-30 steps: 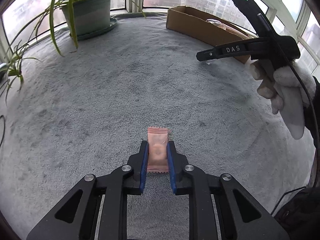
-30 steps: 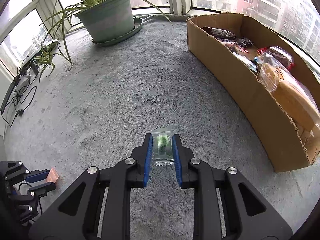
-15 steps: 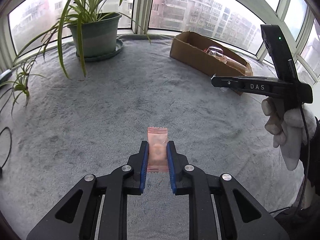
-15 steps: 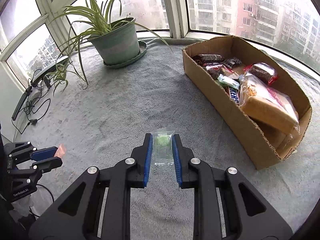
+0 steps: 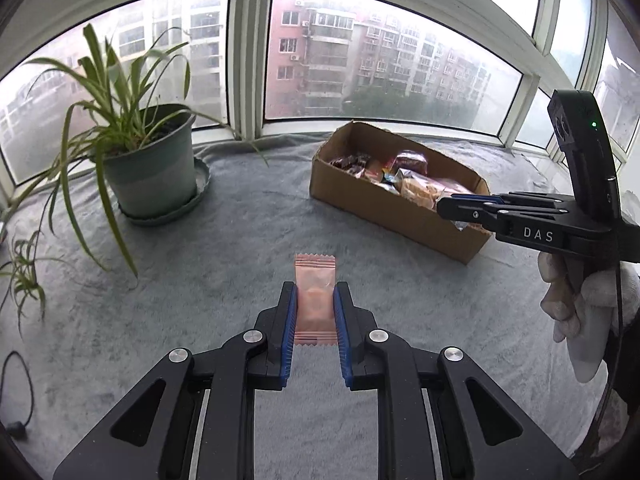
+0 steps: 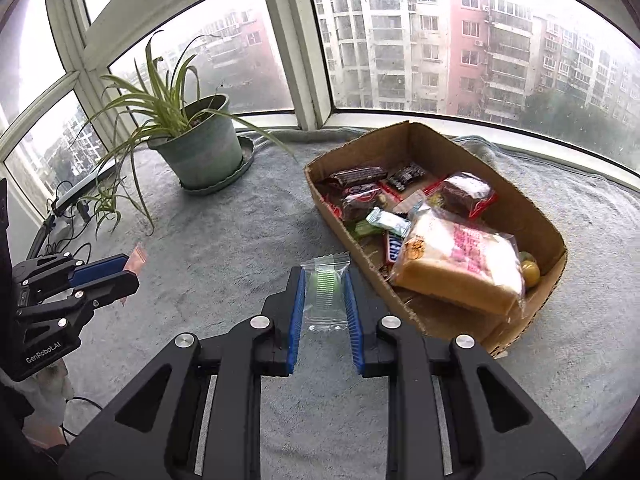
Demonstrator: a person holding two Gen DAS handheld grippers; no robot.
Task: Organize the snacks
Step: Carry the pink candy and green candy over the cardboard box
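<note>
Between my left gripper's [image 5: 314, 312] blue pads sits a pink sachet [image 5: 314, 296], pinched flat and clear of the grey blanket [image 5: 200, 280]; my right gripper [image 6: 325, 300] is clamped the same way on a clear packet with a green sweet [image 6: 325, 290]. Beyond the right fingers, just past the packet's tip, stands the cardboard box [image 6: 532, 216], already loaded with chocolate bars, a bread loaf [image 6: 460, 268] and other wrapped snacks. A potted plant [image 6: 200, 152] stands well to the left by the window. Both pieces look mid-carry toward the box. Next, I judge, each hand must pass over the near wall and let go above a gap, right hand first since it is nearer.
</note>
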